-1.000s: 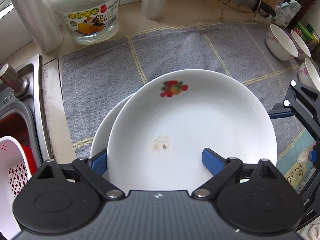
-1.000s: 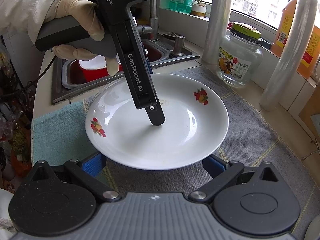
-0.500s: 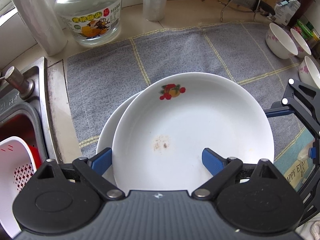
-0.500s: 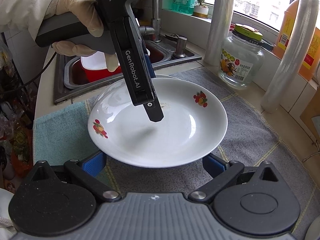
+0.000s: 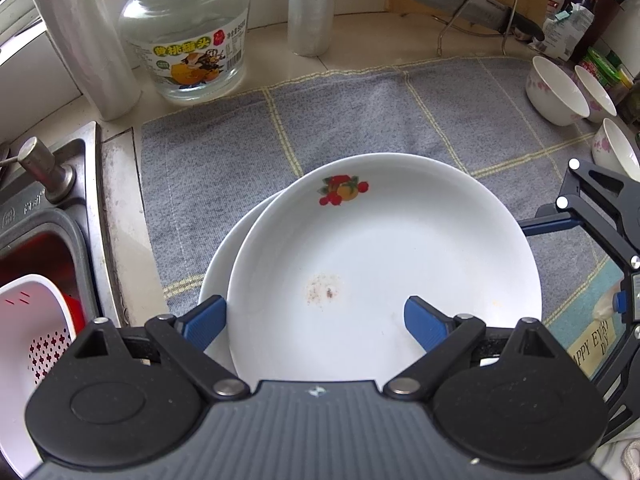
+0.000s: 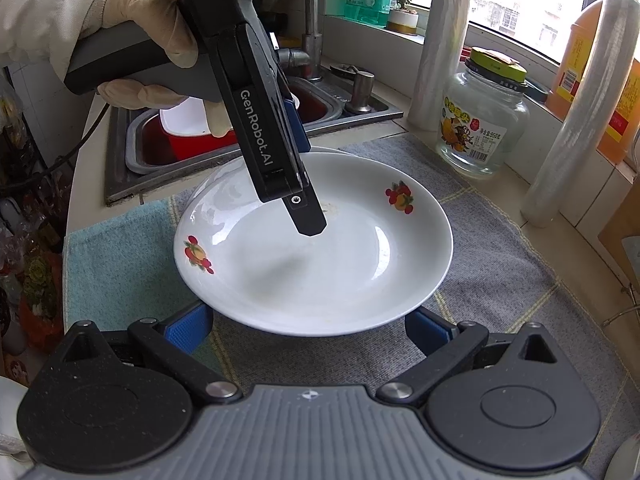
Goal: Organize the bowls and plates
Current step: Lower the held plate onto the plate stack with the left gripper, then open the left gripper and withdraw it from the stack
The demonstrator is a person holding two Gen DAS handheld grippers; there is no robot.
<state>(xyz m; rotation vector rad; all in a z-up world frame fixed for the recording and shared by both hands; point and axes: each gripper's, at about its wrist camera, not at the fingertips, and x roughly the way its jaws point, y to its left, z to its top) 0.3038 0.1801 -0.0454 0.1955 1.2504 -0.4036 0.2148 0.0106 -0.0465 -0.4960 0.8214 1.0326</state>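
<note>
Over the upper white fruit-printed china plate [image 5: 384,264], the left gripper [image 5: 316,320] has just been opening; its blue pads stand clear of the rim it straddles, plate released. That plate now rests, shifted sideways, on a second white plate [image 5: 218,264] on the grey checked cloth [image 5: 360,120] covering the surface. The stack looks made. The right gripper [image 6: 308,330] waits unclenched, empty, beside it.

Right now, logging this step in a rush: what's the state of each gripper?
Left gripper: open, jaws just opening; the top plate sits between them, not gripped.
Right gripper: open, holding nothing.
</note>
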